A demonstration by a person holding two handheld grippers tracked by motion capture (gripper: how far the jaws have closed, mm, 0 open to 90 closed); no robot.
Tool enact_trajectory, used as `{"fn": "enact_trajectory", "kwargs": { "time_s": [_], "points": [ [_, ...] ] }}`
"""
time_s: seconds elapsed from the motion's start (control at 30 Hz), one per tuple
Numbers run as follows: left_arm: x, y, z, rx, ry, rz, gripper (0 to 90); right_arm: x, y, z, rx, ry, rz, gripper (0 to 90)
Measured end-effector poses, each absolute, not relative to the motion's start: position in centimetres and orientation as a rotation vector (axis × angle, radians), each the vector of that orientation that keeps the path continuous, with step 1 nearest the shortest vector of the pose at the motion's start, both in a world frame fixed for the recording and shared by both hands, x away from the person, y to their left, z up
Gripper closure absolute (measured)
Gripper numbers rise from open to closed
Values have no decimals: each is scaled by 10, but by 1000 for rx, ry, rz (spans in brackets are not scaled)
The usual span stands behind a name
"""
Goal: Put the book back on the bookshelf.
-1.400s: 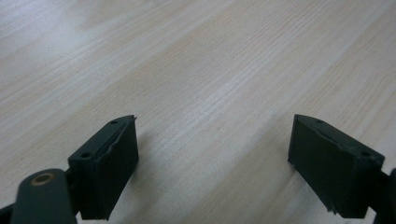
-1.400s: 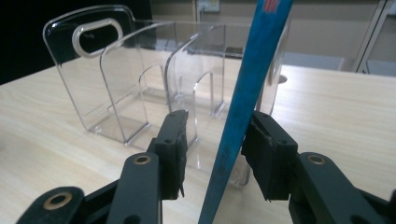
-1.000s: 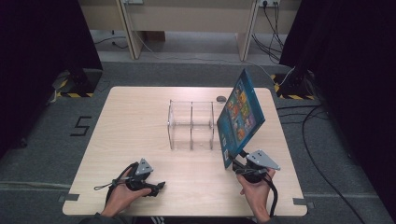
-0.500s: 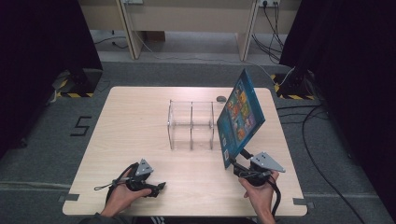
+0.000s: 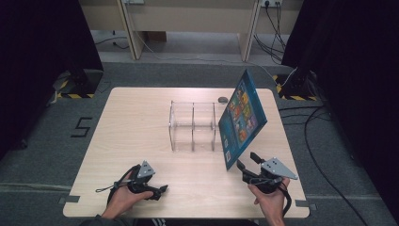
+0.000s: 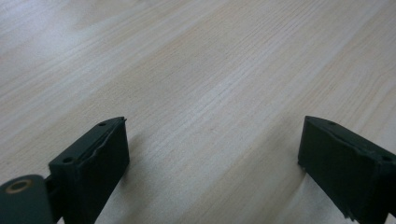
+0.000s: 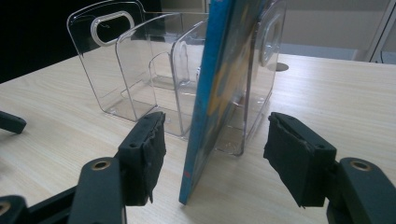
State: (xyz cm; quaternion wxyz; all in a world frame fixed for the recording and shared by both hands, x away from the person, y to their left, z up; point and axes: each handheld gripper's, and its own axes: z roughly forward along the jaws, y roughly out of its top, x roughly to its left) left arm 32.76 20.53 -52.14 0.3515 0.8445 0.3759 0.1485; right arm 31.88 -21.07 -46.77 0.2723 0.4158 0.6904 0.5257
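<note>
Book (image 5: 242, 117) in clear rack (image 5: 193, 125) — grommet (image 5: 222, 99) behind.

The book (image 5: 242, 117) between the right gripper (image 7: 215, 163) jaws is bright blue, its cover patterned with small multicoloured pictures. Beyond it, the divided rack (image 5: 193, 125) is clear plastic. The surface (image 5: 141, 117) is pale wood grain. Both grippers are black.

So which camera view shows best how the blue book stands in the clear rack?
The right gripper view: the blue book stands on edge in the end compartment of the clear rack, with the open jaws apart on either side. The high view shows its cover leaning, from farther off. The left gripper view looks at the table.
</note>
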Motion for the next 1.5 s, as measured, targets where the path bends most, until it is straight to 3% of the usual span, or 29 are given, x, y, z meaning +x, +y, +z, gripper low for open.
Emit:
{"fn": "enact_trajectory", "kwargs": {
  "time_s": [1.5],
  "points": [
    [327,203,-524,2190,958,381,12,300,-266,-479,1231,1905,1289,228]
  ]
}}
